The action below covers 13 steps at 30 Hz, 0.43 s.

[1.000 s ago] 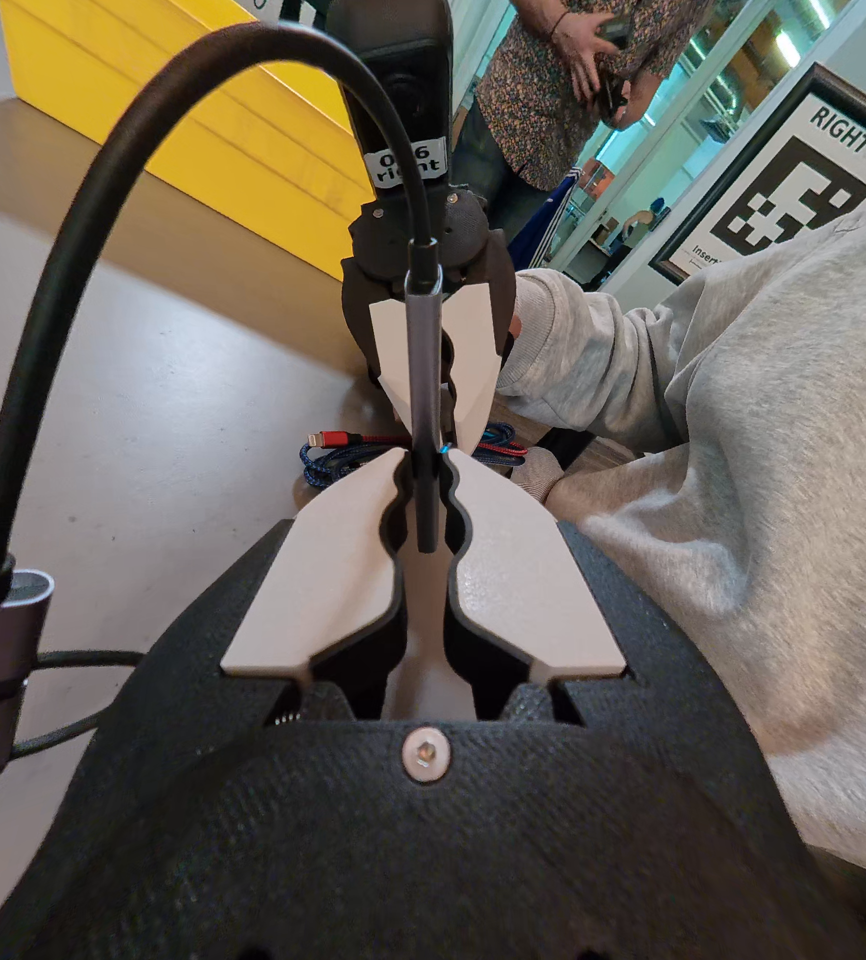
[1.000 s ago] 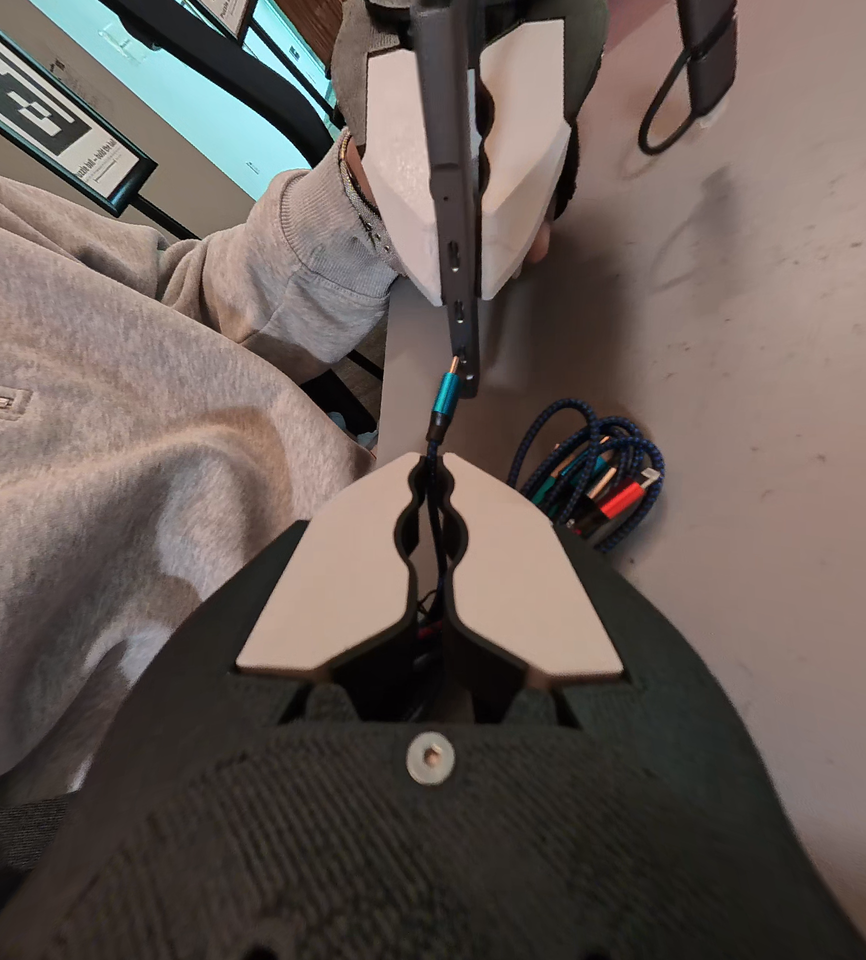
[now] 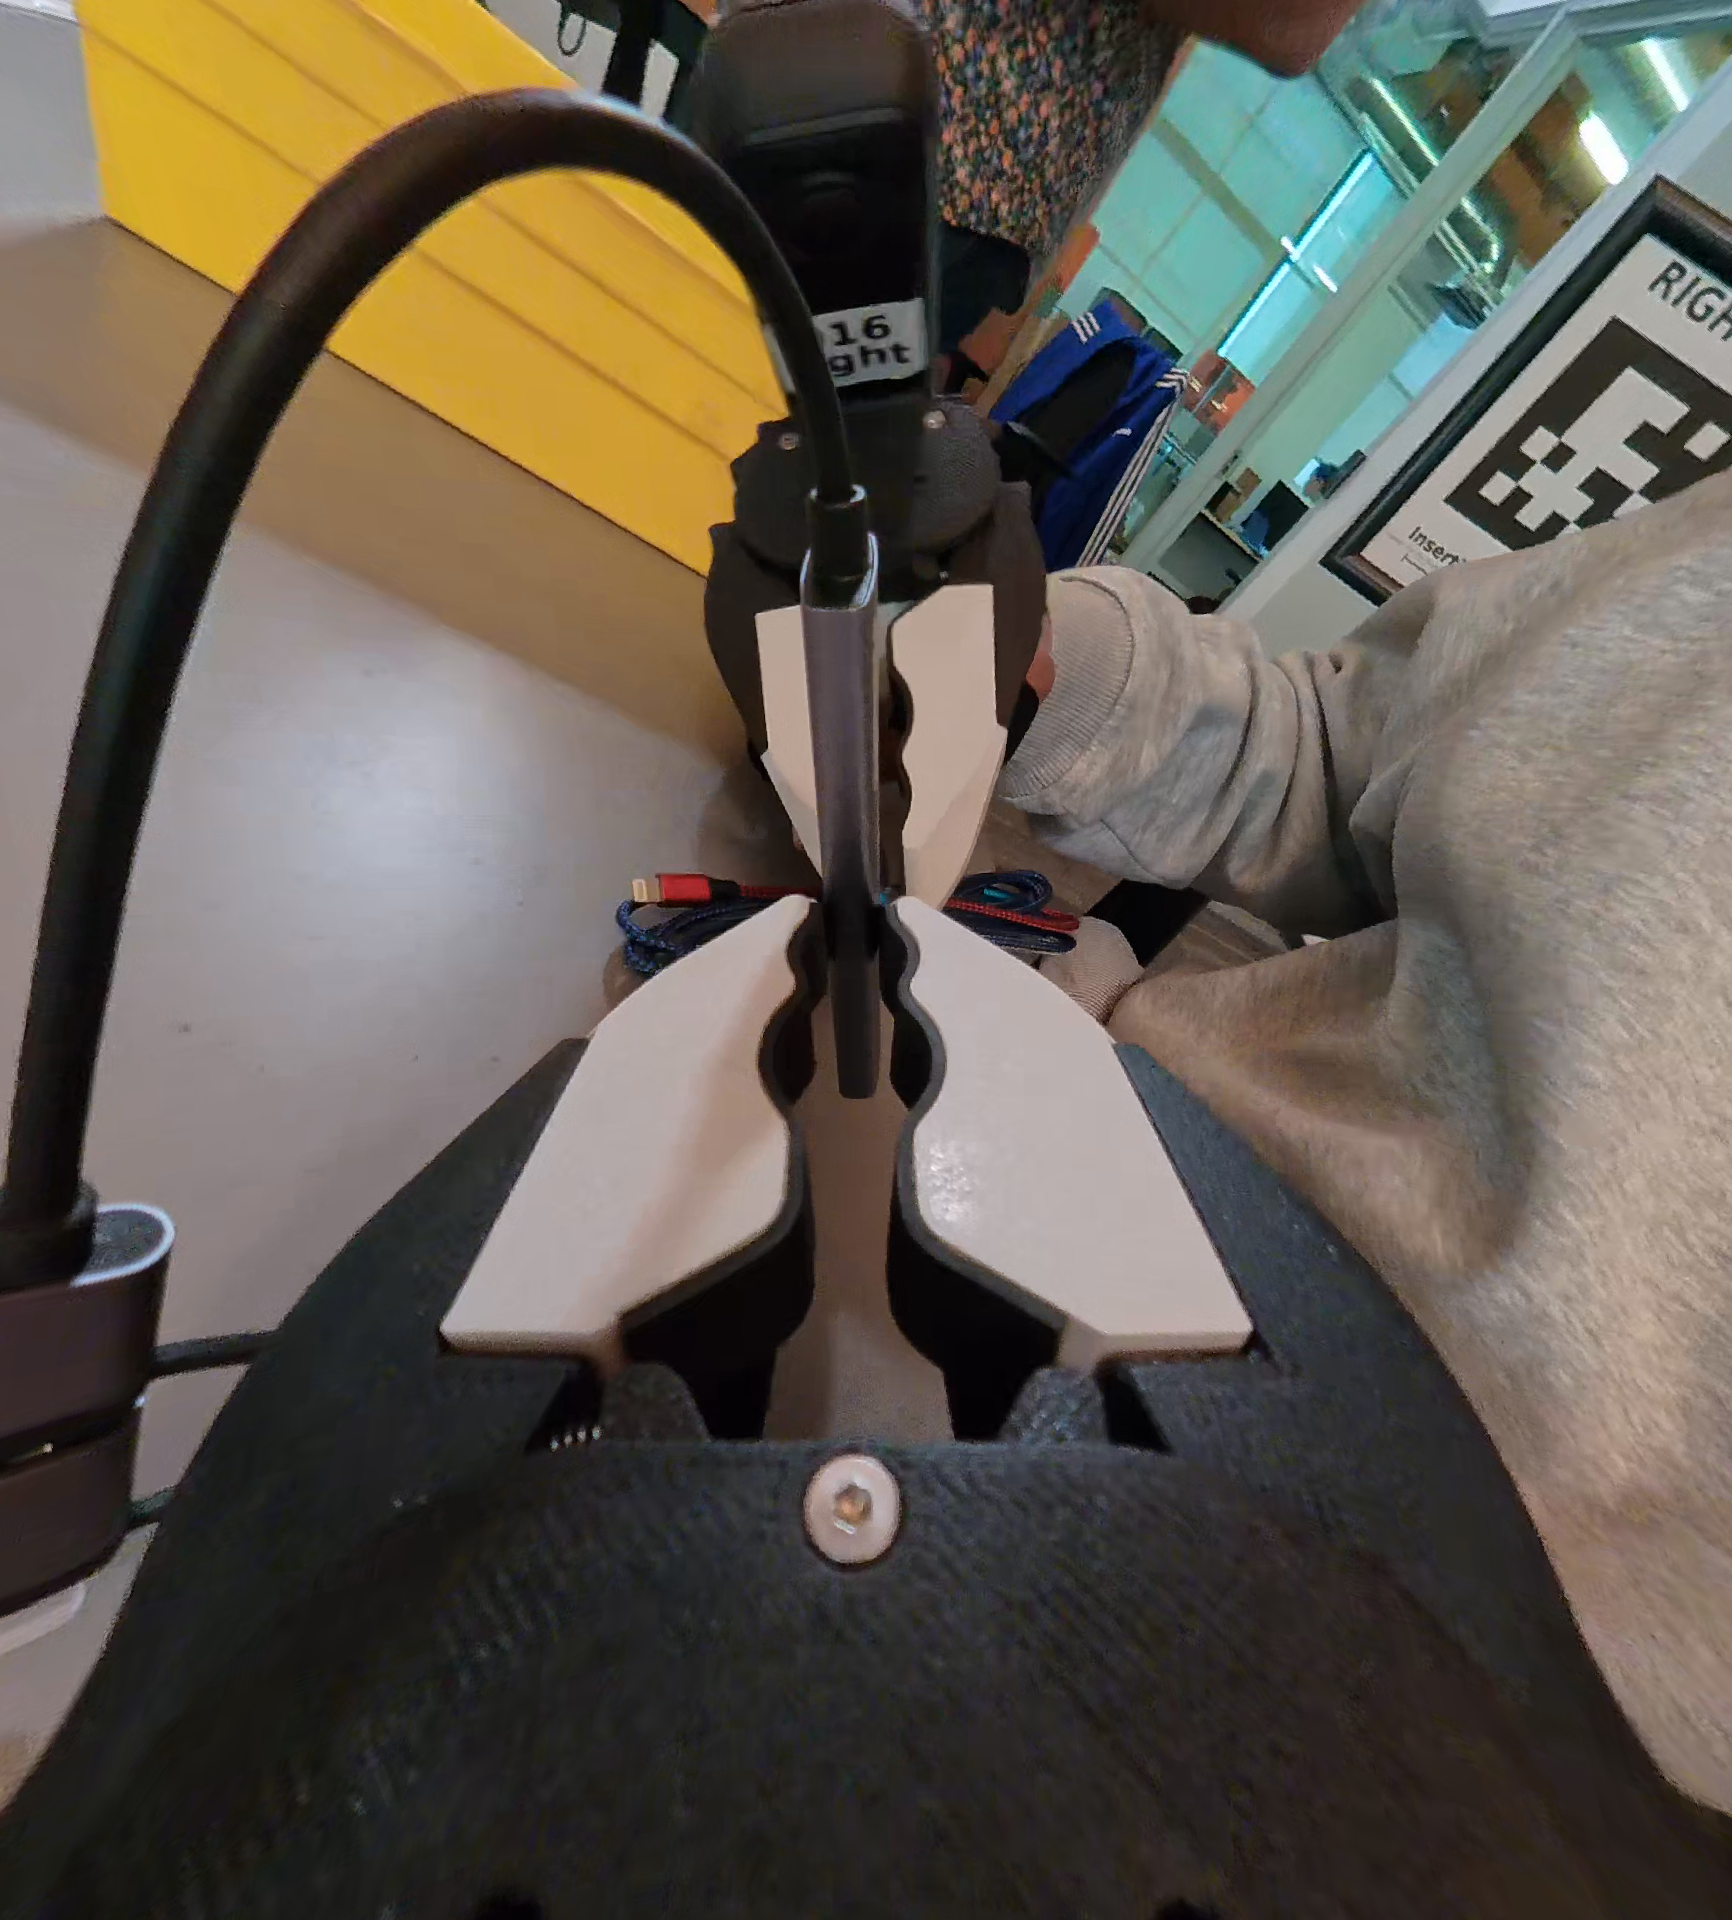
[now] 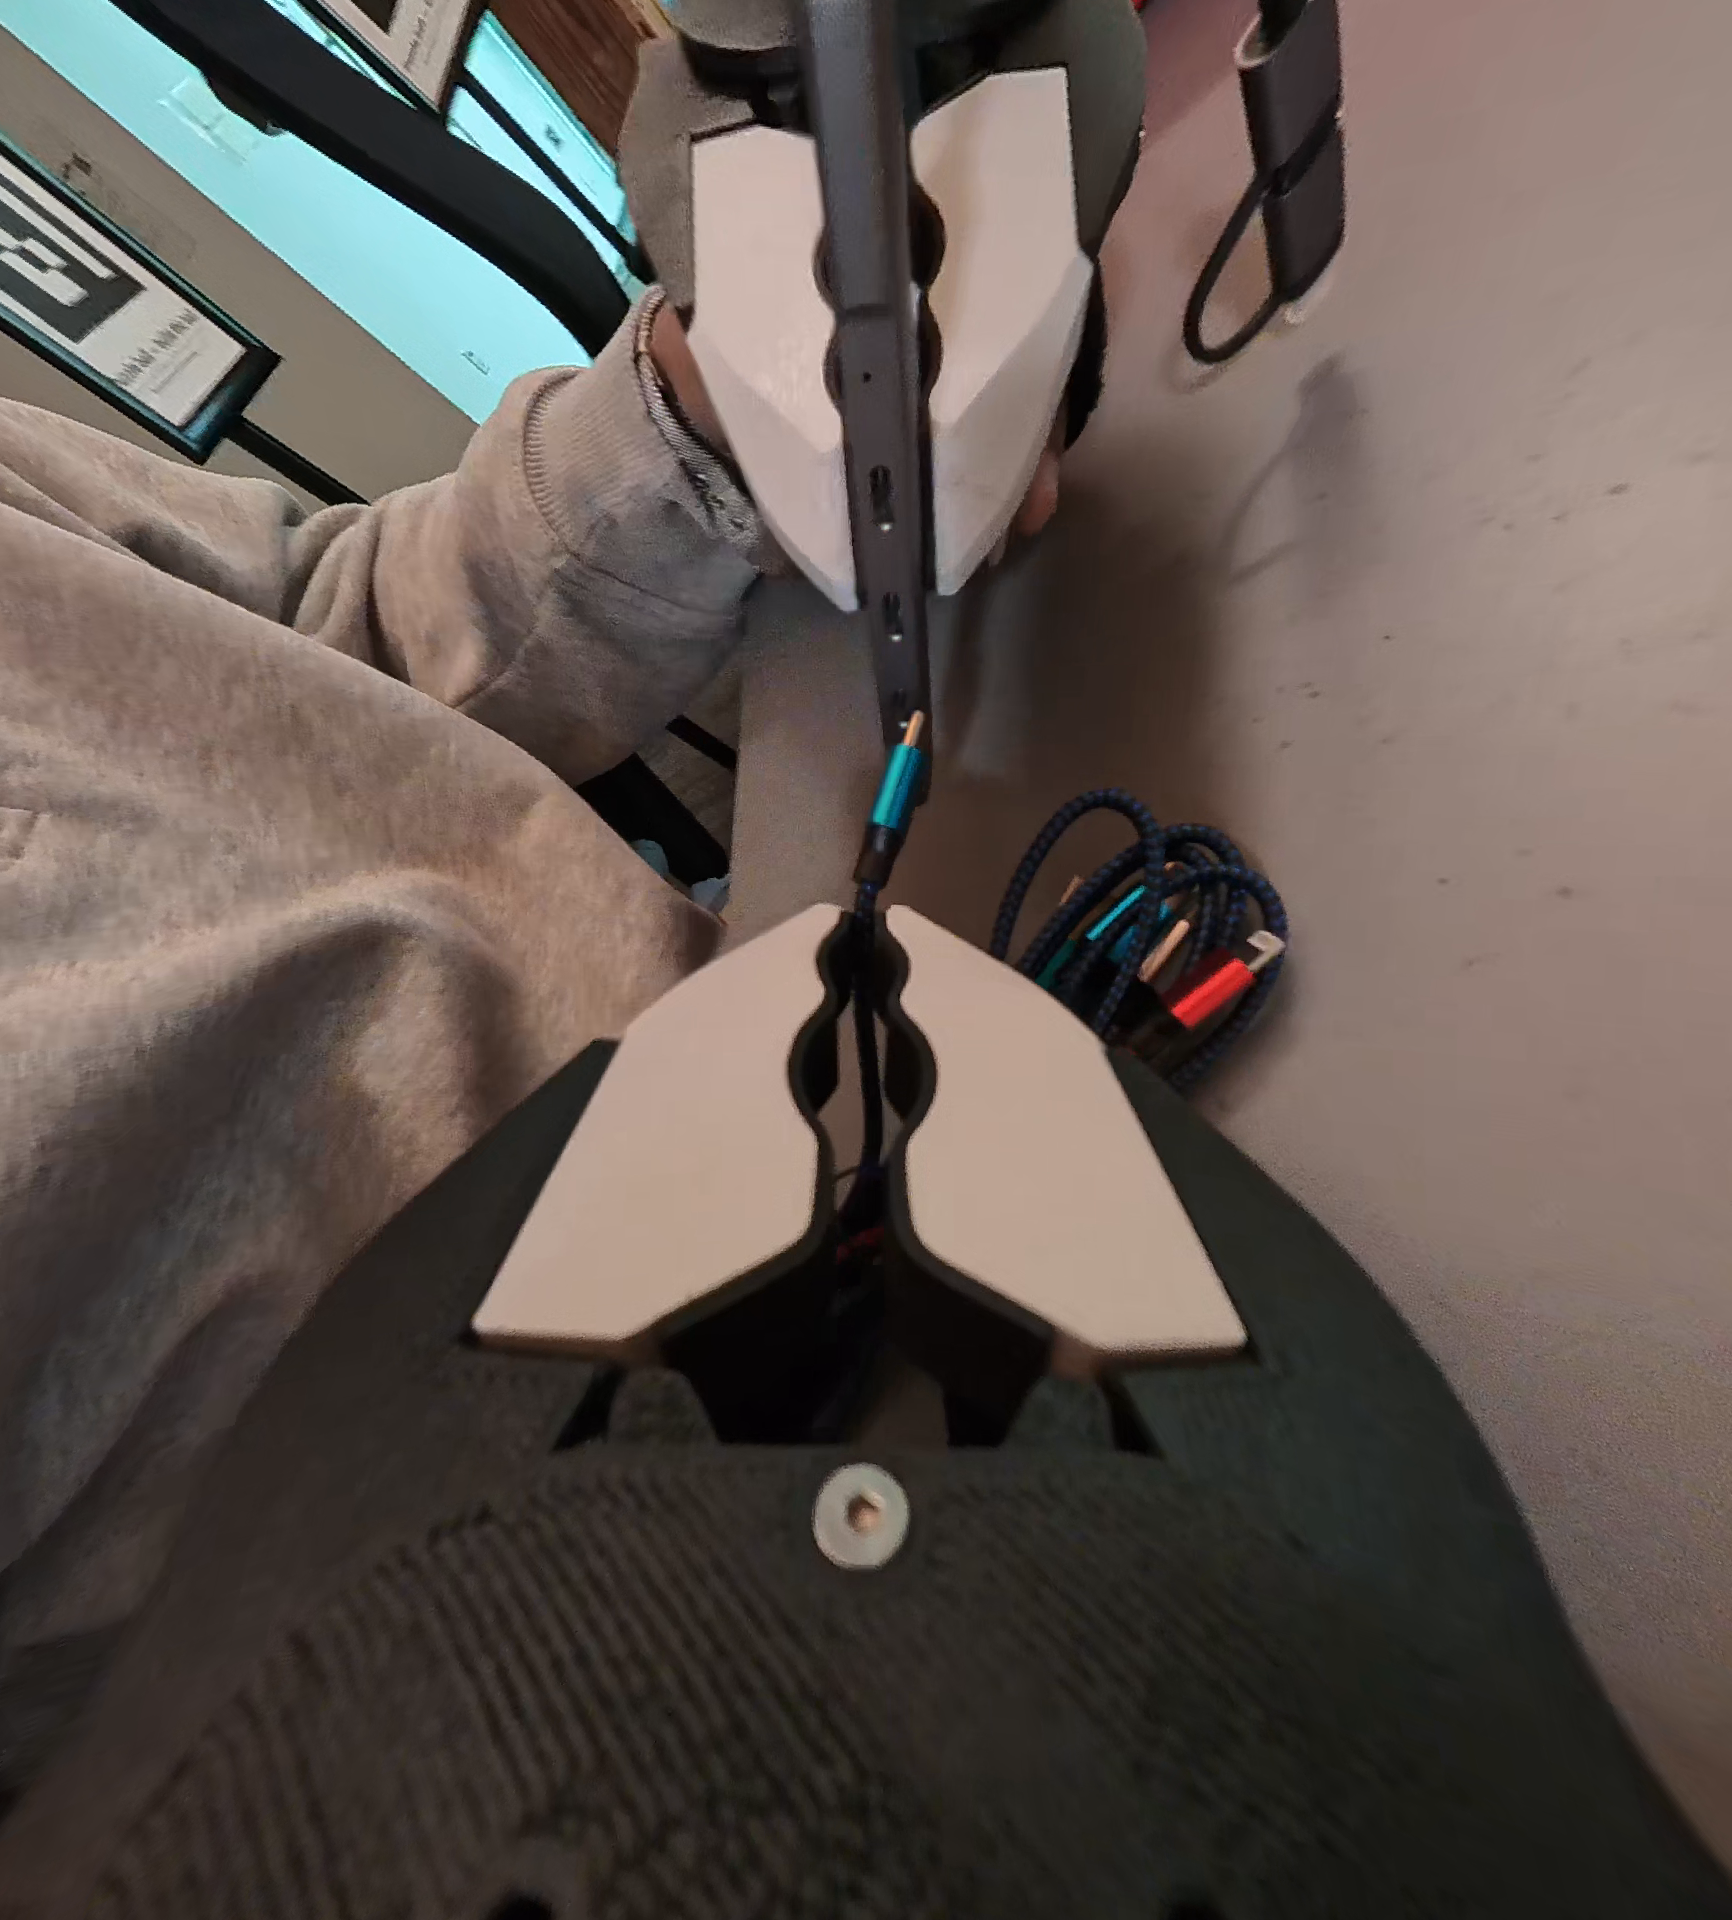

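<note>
The left gripper (image 3: 849, 925) pinches a slim grey hub (image 3: 841, 769) edge-on; facing it, the right gripper (image 3: 867, 868) nearly meets its tips above coiled braided cables (image 3: 696, 914) on the table (image 3: 342, 831)

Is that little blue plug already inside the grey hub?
Not in: the blue metal plug shows its whole gold tip, just touching the slim grey hub at its end port.

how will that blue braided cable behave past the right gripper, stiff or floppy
The short stub of blue braided cable beyond the right gripper stands straight, so probably stiff there. The cable bundle on the table lies in loose loops, so longer lengths likely flop. Its teal plug looks rigid.
</note>
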{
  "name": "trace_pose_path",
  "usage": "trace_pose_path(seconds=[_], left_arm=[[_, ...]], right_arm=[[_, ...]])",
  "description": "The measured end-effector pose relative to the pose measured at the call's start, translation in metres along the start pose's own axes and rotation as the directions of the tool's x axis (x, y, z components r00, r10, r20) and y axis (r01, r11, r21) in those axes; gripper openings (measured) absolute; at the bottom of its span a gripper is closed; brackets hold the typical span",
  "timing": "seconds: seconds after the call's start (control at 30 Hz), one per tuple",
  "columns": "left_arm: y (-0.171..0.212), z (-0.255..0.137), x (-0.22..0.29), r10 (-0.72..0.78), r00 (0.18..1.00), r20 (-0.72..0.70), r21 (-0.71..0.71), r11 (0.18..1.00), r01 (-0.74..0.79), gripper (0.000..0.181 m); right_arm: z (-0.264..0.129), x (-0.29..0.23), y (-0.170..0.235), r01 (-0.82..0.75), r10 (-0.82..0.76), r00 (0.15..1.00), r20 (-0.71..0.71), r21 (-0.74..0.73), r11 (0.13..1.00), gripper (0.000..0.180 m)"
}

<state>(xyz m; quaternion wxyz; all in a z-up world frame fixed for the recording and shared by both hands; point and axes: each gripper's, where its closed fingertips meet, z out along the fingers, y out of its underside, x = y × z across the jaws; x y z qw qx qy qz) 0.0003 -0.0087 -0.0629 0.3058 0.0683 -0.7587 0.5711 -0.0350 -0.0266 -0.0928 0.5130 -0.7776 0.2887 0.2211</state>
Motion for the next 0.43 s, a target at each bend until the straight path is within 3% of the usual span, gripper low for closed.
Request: trace_pose_path(seconds=[0.2,0.33,0.43], left_arm=[[-0.001,-0.007,-0.015,-0.108,0.993,0.050,0.031,0.994,0.106,0.009],[0.001,-0.010,-0.024,-0.179,0.981,0.077,0.039,0.984,0.176,0.010],[0.002,-0.011,-0.028,-0.213,0.974,0.083,0.049,0.977,0.209,0.010]], right_arm=[[-0.006,0.026,-0.013,0.165,-0.151,0.952,-0.266,0.032,0.986,0.018],[-0.014,0.036,-0.023,0.370,-0.340,0.823,-0.455,-0.025,0.929,0.031],[-0.007,0.022,-0.028,0.506,-0.480,0.746,-0.461,-0.077,0.859,0.041]])
